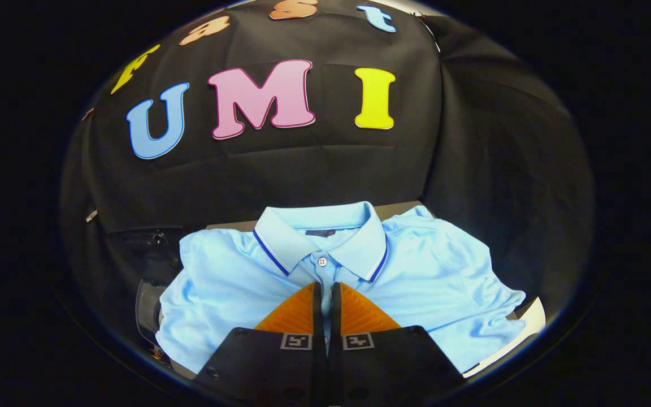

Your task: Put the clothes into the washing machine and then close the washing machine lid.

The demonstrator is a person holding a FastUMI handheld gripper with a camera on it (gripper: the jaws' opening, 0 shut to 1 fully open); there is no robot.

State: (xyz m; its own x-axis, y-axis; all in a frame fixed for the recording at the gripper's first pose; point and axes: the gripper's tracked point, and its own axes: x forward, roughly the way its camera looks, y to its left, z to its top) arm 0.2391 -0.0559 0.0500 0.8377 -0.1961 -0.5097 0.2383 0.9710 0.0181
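A light blue polo shirt (416, 277) lies spread flat on a table, collar toward the booth wall, with dark piping on the collar and a white button at the placket. My gripper (326, 289) is over the shirt's front, its fingertips just below the button. The fingers (297, 314) stand together with only a thin slit between them. The cloth around the tips lies smooth and is not gathered, so nothing shows as pinched.
Left of the shirt sits a dark machine-like object (153, 265) with a rounded part, partly hidden by the sleeve. A white table edge (529, 328) shows past the shirt's right sleeve. The black cloth wall (303, 175) rises close behind the table.
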